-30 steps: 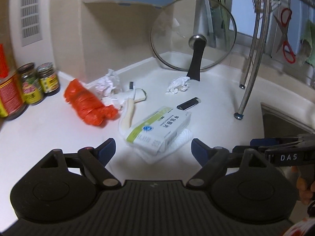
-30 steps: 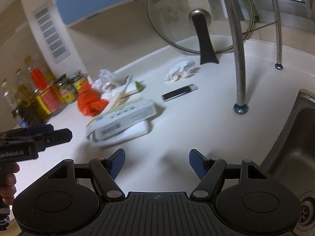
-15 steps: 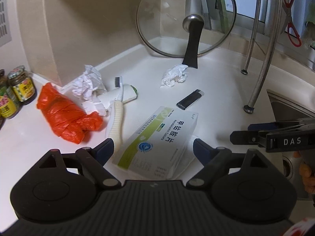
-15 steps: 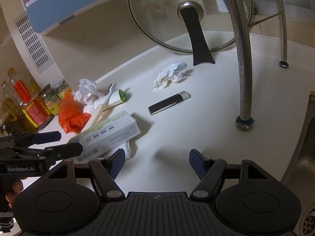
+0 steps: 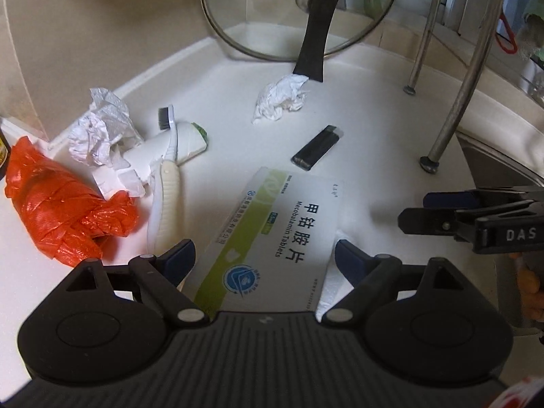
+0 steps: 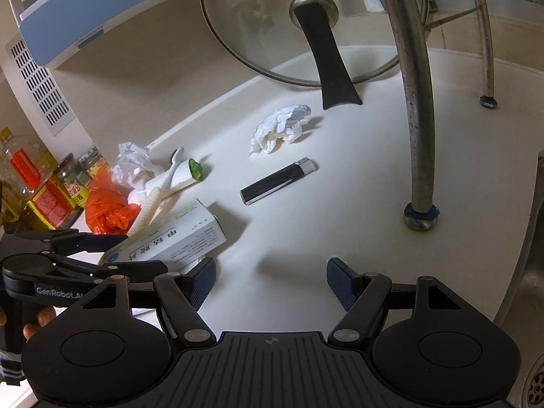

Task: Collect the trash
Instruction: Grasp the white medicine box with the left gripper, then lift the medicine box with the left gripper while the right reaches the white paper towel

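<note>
Trash, namely a tablet box (image 5: pixel 272 238), lies flat on the white tabletop (image 5: pixel 374 129) between my left gripper's (image 5: pixel 265 255) spread fingers, unclamped, with a lighter (image 6: pixel 278 180) and crumpled tissue (image 6: pixel 280 127) beyond, while my right gripper (image 6: pixel 271 280) hovers with fingers apart, holding nothing.

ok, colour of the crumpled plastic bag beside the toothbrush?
Bright orange-red. The plastic bag shows best in the left wrist view, left of the toothbrush.

I see the green-and-white tablet box (image 5: pixel 272 238) lying flat, crumpled tissue (image 5: pixel 282 100) beyond it, orange bag (image 5: pixel 64 210) and paper wad (image 5: pixel 98 129) left of it.
</note>
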Motion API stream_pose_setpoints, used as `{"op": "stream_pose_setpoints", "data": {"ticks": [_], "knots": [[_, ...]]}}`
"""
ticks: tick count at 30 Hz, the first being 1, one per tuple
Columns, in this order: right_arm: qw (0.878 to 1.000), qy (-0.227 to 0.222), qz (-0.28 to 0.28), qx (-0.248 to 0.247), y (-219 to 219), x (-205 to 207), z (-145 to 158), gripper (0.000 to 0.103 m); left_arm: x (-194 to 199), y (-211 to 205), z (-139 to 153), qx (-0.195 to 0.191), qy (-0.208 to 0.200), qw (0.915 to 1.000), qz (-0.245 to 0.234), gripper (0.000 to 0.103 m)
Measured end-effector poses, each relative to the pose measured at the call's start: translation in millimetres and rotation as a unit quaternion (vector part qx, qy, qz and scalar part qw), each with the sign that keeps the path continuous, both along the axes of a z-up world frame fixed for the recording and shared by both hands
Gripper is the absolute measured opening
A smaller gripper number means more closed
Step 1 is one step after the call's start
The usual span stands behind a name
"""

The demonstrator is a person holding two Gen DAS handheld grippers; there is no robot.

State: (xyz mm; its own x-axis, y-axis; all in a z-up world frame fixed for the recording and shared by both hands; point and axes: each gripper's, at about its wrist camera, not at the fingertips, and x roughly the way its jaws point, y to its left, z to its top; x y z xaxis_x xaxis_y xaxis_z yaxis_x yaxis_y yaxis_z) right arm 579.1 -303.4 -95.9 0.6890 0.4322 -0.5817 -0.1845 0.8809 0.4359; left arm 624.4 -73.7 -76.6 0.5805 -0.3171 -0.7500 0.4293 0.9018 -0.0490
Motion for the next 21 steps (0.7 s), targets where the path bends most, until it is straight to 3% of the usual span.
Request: {"op": "stream_pose_setpoints", "data": {"ticks": [8, 21], "knots": [[1.000, 0.004, -0.007, -0.002, 0, -1, -2, 0.072, 1, -2, 0, -0.002, -0.007, 0.9999, -0.008, 0.074], [1.000, -0.003, -0.002, -0.005, 5, -1, 2, 0.072, -22, 12, 23, -0.030, -0.059, 0.9976, 0.021, 0.070]]}}
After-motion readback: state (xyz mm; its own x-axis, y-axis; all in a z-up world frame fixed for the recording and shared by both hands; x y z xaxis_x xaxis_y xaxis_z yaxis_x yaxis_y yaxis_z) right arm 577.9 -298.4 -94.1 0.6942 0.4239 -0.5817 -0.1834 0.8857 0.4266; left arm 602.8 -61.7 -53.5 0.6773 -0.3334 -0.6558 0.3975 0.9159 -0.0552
